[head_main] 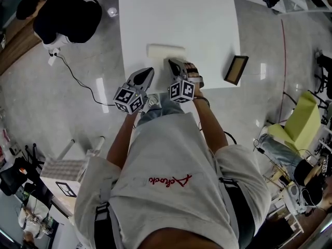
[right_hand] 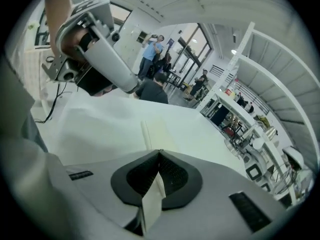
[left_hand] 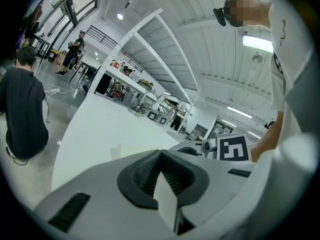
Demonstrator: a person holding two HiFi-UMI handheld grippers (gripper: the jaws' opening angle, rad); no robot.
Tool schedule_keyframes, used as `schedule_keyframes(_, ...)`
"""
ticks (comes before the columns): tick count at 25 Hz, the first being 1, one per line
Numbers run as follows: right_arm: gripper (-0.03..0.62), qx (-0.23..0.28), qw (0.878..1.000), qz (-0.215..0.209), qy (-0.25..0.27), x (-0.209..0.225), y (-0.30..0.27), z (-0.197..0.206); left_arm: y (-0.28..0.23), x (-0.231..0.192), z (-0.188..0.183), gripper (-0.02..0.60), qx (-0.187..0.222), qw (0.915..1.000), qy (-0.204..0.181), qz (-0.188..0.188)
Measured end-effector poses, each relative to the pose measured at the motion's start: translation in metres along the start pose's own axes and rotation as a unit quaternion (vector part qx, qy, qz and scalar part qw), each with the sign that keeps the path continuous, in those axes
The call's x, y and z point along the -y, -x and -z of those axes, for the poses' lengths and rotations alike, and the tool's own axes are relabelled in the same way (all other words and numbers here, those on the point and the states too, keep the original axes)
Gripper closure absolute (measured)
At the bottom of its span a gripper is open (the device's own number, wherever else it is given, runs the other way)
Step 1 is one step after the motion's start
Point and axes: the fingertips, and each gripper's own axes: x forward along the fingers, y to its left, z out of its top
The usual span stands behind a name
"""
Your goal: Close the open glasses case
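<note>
Glasses case [head_main: 166,51] just beyond left gripper [head_main: 150,70] and right gripper [head_main: 171,62], both closed and empty.

Head camera is looking steeply down; gripper cameras are riding close behind their jaws, all sharing the glasses case [head_main: 166,51] ahead of the jaws on the white table [head_main: 176,14].

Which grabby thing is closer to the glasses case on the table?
Right. The right hand-held gripper points at the glasses case from just short of its near edge; the left hand-held gripper is farther back, toward the case's left end.
</note>
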Motion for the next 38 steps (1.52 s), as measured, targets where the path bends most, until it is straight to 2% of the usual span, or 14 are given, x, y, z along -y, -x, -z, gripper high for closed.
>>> schedule_keyframes(3, 0.580, 0.026, 0.994, 0.006, -0.105, 0.011, 0.007, -0.008, 0.000, -0.001, -0.002, 0.558, 0.002, 1.0000, -0.004, 0.001)
schedule_keyframes(6, 0.580, 0.063, 0.972, 0.006, -0.225, 0.025, 0.015, -0.018, 0.001, 0.000, -0.007, 0.558, 0.004, 0.9999, -0.012, 0.002)
schedule_keyframes(8, 0.580, 0.086, 0.950, 0.010, -0.301, 0.037, 0.018, -0.022, 0.001, 0.000, -0.012, 0.558, 0.009, 0.9998, -0.017, 0.002)
schedule_keyframes(11, 0.580, 0.123, 0.903, 0.018, -0.412, 0.053, 0.023, -0.021, 0.001, 0.000, -0.018, 0.558, 0.015, 0.9996, -0.025, 0.002)
schedule_keyframes(13, 0.580, 0.145, 0.874, 0.019, -0.463, 0.061, 0.028, -0.022, 0.002, 0.001, -0.020, 0.558, 0.017, 0.9994, -0.031, 0.003)
schedule_keyframes(15, 0.580, 0.162, 0.855, 0.020, -0.492, 0.065, 0.033, -0.024, 0.003, 0.002, -0.022, 0.558, 0.018, 0.9992, -0.035, 0.002)
schedule_keyframes(16, 0.580, 0.168, 0.850, 0.021, -0.499, 0.066, 0.035, -0.024, 0.003, 0.002, -0.023, 0.558, 0.019, 0.9991, -0.037, 0.002)
schedule_keyframes(18, 0.580, 0.172, 0.850, 0.025, -0.497, 0.066, 0.040, -0.026, 0.005, 0.003, -0.025, 0.558, 0.023, 0.9989, -0.040, 0.002)
schedule_keyframes(24, 0.580, 0.179, 0.866, 0.032, -0.465, 0.055, 0.058, -0.041, 0.014, 0.014, -0.036, 0.558, 0.036, 0.9975, -0.059, 0.012)
schedule_keyframes(31, 0.580, 0.206, 0.865, 0.041, -0.456, 0.039, 0.091, -0.060, 0.026, 0.035, -0.044, 0.558, 0.057, 0.9947, -0.080, 0.031)
schedule_keyframes(38, 0.580, 0.217, 0.871, 0.069, -0.436, 0.023, 0.127, -0.070, 0.040, 0.060, -0.042, 0.558, 0.070, 0.9916, -0.094, 0.053)
